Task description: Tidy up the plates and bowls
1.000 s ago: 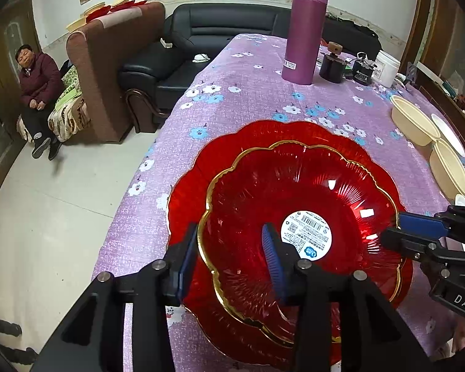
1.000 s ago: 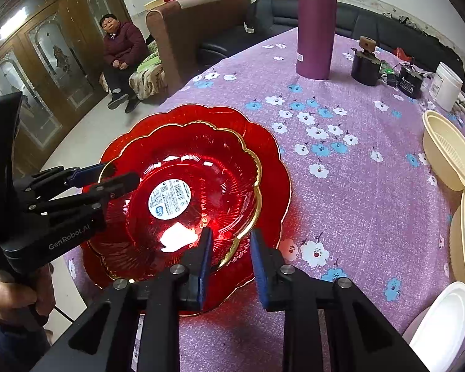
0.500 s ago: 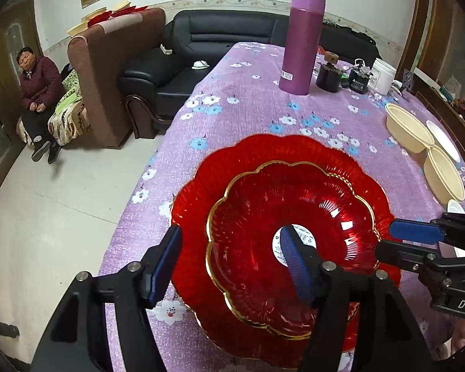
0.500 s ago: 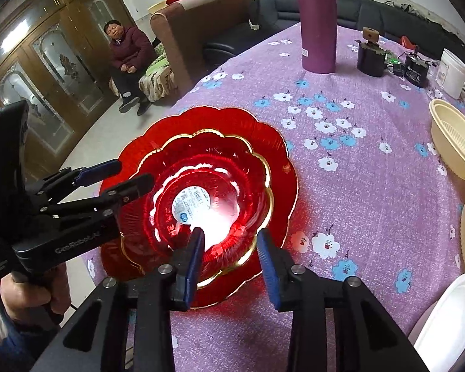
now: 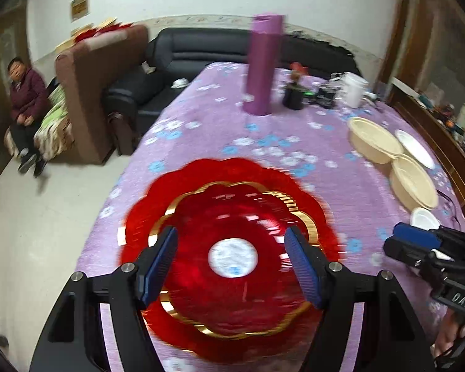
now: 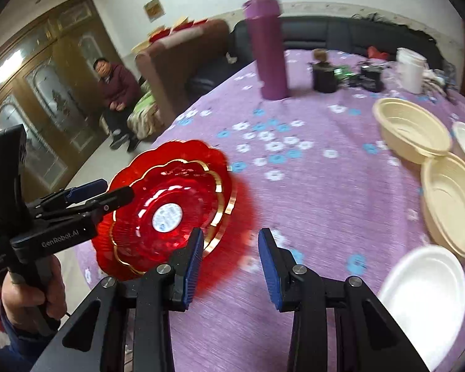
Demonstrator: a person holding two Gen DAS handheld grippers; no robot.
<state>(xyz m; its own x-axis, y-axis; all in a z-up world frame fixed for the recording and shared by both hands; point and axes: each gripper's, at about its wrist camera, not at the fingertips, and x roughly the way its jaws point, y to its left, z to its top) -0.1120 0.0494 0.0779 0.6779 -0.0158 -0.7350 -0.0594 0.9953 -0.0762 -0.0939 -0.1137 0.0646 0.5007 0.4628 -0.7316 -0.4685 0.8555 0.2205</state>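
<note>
The left gripper (image 5: 232,266) is hovering above the red bowl (image 5: 229,217), its jaws apart after just opening wider, gripping nothing. That bowl is sitting nested in the red plate (image 5: 232,170) on the near left part of the purple tablecloth (image 6: 310,192). The right gripper (image 6: 229,263) is hanging over bare cloth just right of the plate, jaws parted and empty (the opening has stopped). Two cream bowls (image 6: 412,130) are lying touching at the right, white dishes (image 6: 424,282) beside them.
</note>
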